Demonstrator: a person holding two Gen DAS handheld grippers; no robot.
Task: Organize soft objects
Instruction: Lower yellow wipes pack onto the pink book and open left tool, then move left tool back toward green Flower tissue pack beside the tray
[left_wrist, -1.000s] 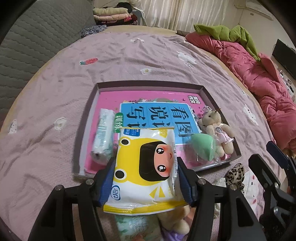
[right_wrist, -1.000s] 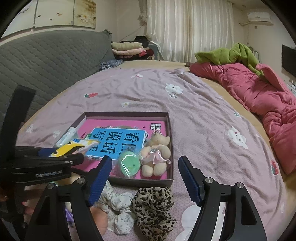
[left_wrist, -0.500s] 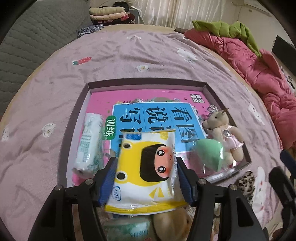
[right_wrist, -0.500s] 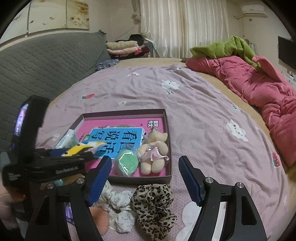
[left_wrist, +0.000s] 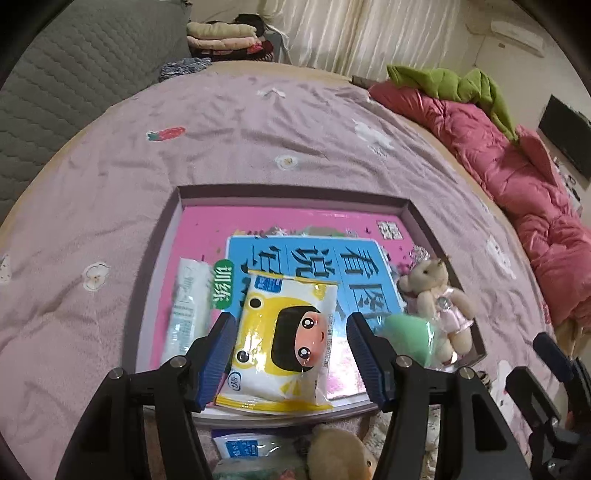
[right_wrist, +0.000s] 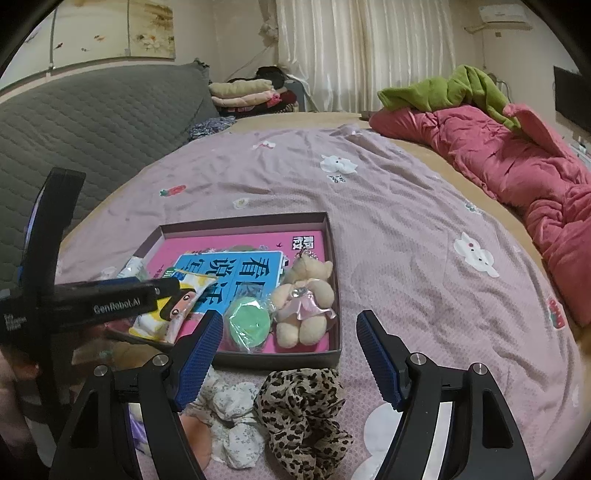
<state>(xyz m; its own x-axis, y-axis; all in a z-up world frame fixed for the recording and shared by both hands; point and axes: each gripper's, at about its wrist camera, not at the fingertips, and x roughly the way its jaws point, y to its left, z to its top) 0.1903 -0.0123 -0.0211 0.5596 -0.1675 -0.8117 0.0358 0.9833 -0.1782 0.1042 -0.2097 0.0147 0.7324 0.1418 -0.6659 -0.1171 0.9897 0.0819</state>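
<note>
The yellow cartoon-face tissue pack (left_wrist: 284, 343) lies tilted, its near end on the front rim of the shallow box (left_wrist: 291, 192), the rest over the blue book (left_wrist: 332, 258). My left gripper (left_wrist: 291, 321) is open around it: the left pad touches its edge and a narrow gap shows at the right pad. In the right wrist view the pack (right_wrist: 173, 306) sags below the left gripper (right_wrist: 147, 288). A teddy bear (right_wrist: 306, 299), a bagged green sponge (right_wrist: 247, 321) and a white tube (left_wrist: 188, 302) lie in the box. My right gripper (right_wrist: 290, 321) hangs open and empty above a leopard scrunchie (right_wrist: 303, 417) and a white floral scrunchie (right_wrist: 229, 421).
Another small pack (left_wrist: 240, 446) and a tan plush (left_wrist: 340, 458) lie on the bedspread in front of the box. A pink quilt (right_wrist: 517, 166) with a green blanket (right_wrist: 443, 88) runs along the right. A grey headboard (right_wrist: 92, 122) stands at the left, folded clothes (right_wrist: 243, 92) behind.
The left gripper has moved forward over the box. The tissue pack, gripped level between the pads before, now sits lower and tilted, clear of the right pad. The right gripper has not moved.
</note>
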